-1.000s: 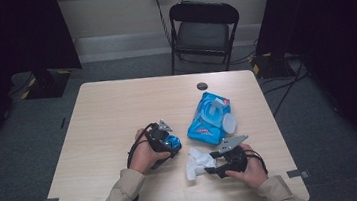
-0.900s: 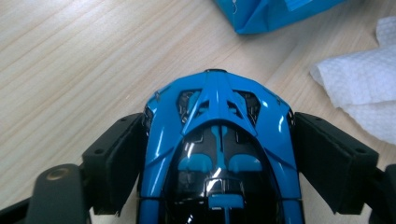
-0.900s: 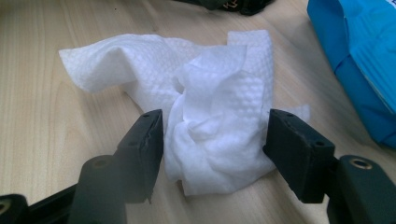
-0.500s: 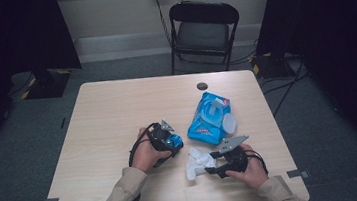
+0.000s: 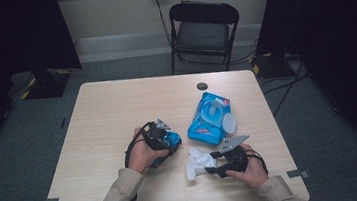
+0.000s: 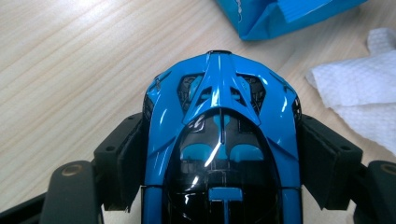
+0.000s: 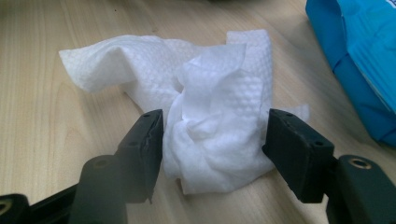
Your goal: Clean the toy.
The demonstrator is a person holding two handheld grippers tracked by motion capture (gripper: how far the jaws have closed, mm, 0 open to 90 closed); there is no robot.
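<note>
A glossy blue toy car (image 6: 219,102) sits nose-forward between the pads of my left gripper (image 6: 219,154). The jaws have just been closing and both pads now press its sides. In the high view the left gripper (image 5: 163,137) holds the car (image 5: 172,140) just above the table, left of centre. My right gripper (image 7: 212,140) stands open around a crumpled white wipe (image 7: 210,93) that rests on the wood. The wad brushes the left pad (image 7: 144,140). From above, the right gripper (image 5: 208,165) points left at the wipe (image 5: 195,161).
An open blue pack of wipes (image 5: 208,120) lies right of centre, its corner close to the right gripper (image 7: 359,56). A small black disc (image 5: 202,86) sits near the far edge of the wooden table (image 5: 117,112). A folding chair (image 5: 204,27) stands behind.
</note>
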